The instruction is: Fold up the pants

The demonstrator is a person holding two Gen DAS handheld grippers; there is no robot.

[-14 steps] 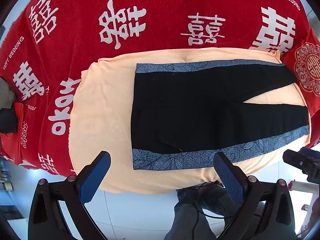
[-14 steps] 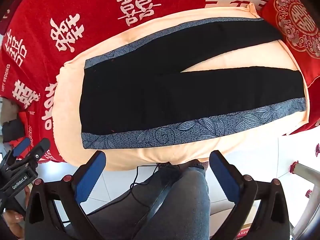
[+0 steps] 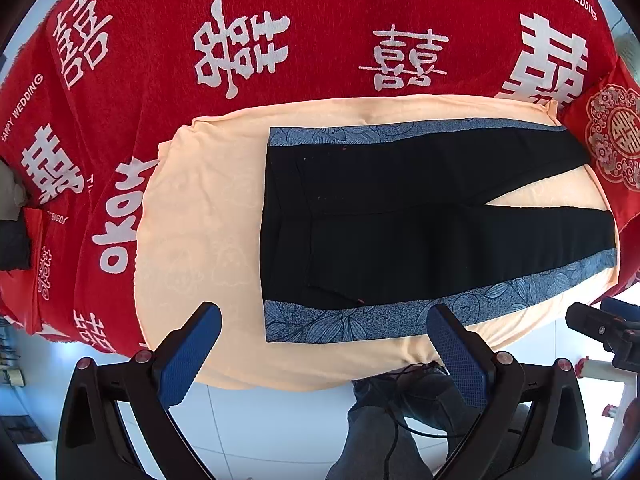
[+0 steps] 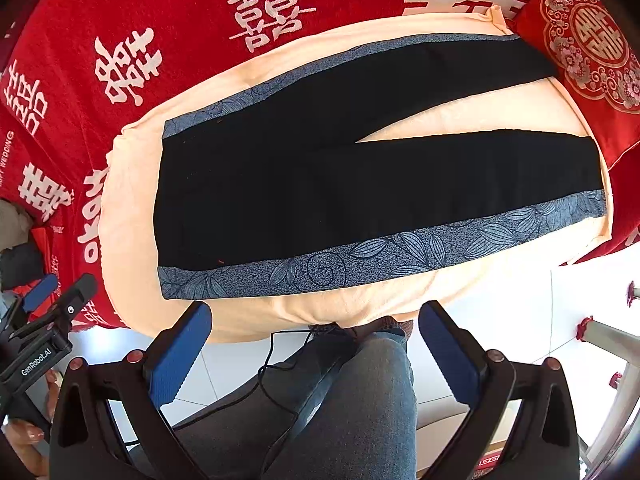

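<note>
Pants (image 3: 400, 220) lie flat on the peach towel (image 3: 200, 220), legs spread; we judge them soft, light and limp. Our left gripper (image 3: 324, 336) and right gripper (image 4: 316, 332) hang above, gaping and empty; we would pinch the near patterned side seam

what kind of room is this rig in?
Probably a home bedroom: a bed under a red wedding blanket, a matching red cushion, and a white tiled floor. The pants lie on a peach towel.
</note>
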